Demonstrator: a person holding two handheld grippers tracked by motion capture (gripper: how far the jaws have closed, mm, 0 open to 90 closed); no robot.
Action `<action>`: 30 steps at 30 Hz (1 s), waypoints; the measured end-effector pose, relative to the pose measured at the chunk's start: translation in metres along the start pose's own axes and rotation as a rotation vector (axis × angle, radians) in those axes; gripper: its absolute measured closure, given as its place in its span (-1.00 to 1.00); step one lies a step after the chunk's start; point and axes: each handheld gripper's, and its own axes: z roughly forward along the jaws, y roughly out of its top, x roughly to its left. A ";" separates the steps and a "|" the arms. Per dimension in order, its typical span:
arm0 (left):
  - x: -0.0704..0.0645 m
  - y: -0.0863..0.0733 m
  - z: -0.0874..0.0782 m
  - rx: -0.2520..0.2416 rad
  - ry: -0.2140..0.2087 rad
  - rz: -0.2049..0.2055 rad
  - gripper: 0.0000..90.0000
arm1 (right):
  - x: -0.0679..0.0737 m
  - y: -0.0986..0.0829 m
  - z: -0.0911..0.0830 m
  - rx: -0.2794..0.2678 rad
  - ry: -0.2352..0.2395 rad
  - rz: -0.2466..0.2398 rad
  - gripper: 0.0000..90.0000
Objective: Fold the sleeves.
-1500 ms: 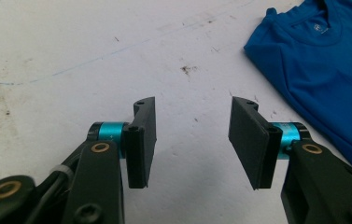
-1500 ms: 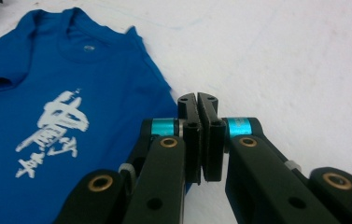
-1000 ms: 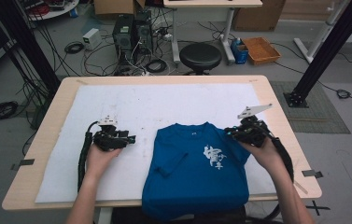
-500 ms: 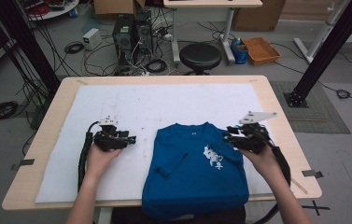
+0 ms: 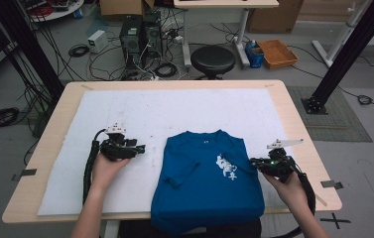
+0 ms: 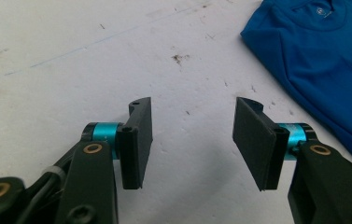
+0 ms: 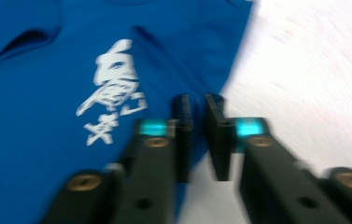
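My right gripper, jaws nearly together, meets the blue T-shirt's right edge; left gripper gapes over white mat.

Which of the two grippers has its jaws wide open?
The left gripper, over bare white mat beside the shirt; the right gripper has jaws nearly closed.
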 end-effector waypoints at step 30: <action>-0.002 0.000 0.001 0.002 0.003 0.001 0.00 | 0.066 -0.001 0.028 0.079 -0.051 -0.352 0.74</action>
